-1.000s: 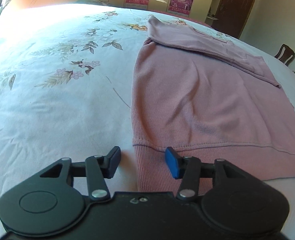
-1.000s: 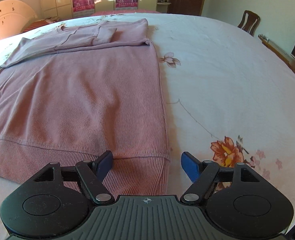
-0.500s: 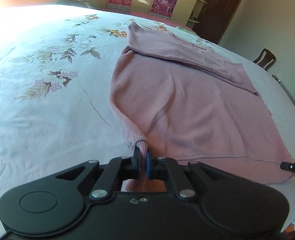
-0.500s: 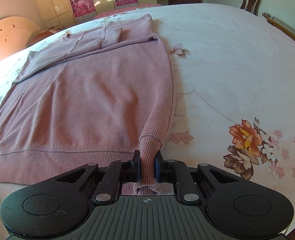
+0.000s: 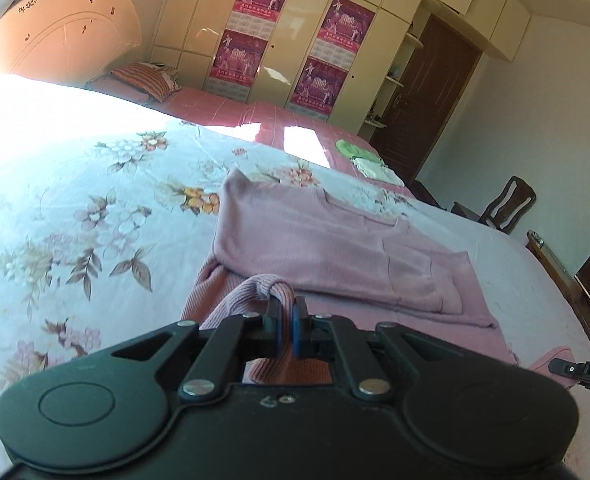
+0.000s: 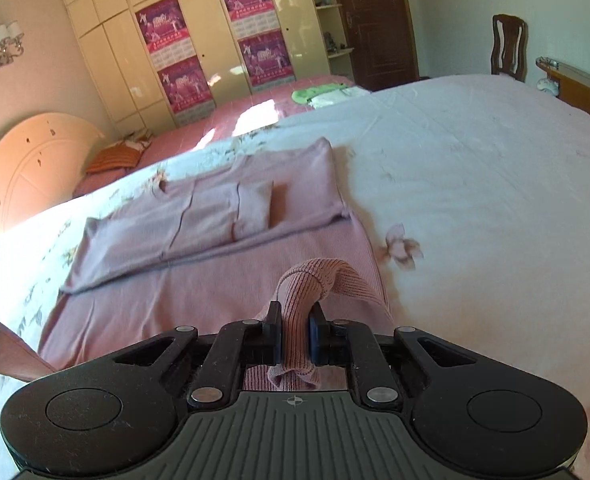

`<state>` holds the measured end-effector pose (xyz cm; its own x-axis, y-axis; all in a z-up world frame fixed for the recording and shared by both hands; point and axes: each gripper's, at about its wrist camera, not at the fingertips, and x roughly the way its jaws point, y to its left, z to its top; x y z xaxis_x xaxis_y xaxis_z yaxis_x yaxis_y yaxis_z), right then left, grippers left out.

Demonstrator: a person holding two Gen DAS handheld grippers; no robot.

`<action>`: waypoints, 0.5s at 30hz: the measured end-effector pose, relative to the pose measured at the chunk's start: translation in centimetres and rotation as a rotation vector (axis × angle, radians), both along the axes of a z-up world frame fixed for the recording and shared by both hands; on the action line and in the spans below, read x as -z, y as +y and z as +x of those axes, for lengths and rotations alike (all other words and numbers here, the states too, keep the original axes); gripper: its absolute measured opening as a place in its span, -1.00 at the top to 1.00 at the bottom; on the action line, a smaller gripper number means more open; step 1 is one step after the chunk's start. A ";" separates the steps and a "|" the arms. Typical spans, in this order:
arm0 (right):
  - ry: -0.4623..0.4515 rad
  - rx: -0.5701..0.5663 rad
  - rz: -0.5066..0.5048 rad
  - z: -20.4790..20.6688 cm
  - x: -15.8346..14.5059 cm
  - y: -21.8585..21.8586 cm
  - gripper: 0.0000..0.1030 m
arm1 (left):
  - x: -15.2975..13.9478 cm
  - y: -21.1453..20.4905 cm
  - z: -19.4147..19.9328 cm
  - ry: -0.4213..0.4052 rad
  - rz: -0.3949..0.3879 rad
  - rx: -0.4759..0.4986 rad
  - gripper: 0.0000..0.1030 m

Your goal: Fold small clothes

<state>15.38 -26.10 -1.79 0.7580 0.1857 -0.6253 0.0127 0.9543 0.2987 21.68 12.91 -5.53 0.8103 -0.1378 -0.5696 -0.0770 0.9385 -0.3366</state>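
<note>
Ribbed pink knit sweater (image 5: 335, 248) lies on the white floral bed sheet (image 5: 75, 208), sleeves folded across its far end — its near hem is lifted at both corners. Left tongs (image 5: 286, 326) pinch one hem corner; right tongs (image 6: 295, 330) are clenched on the other.

Home bedroom: floral bed (image 5: 75, 208), headboard (image 5: 63, 40), wardrobe w/ posters (image 6: 199, 52).
</note>
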 end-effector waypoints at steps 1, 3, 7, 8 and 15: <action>-0.009 0.007 0.013 1.7 -0.3 -0.2 0.77 | -0.2 0.0 1.2 -0.009 -0.003 -0.008 0.92; -0.019 0.014 0.030 4.5 -0.7 -0.3 0.77 | -0.5 0.1 3.9 -0.021 -0.011 -0.024 0.92; -0.016 0.013 0.046 11.2 -0.6 -0.1 0.77 | -0.2 0.3 9.3 -0.015 -0.024 -0.059 0.92; -0.011 0.013 0.043 12.7 -0.4 0.1 0.77 | 0.1 0.6 10.9 -0.005 -0.026 -0.069 0.92; 0.082 0.025 0.073 21.1 3.0 0.1 0.77 | 3.6 0.6 18.4 0.092 0.036 -0.102 0.91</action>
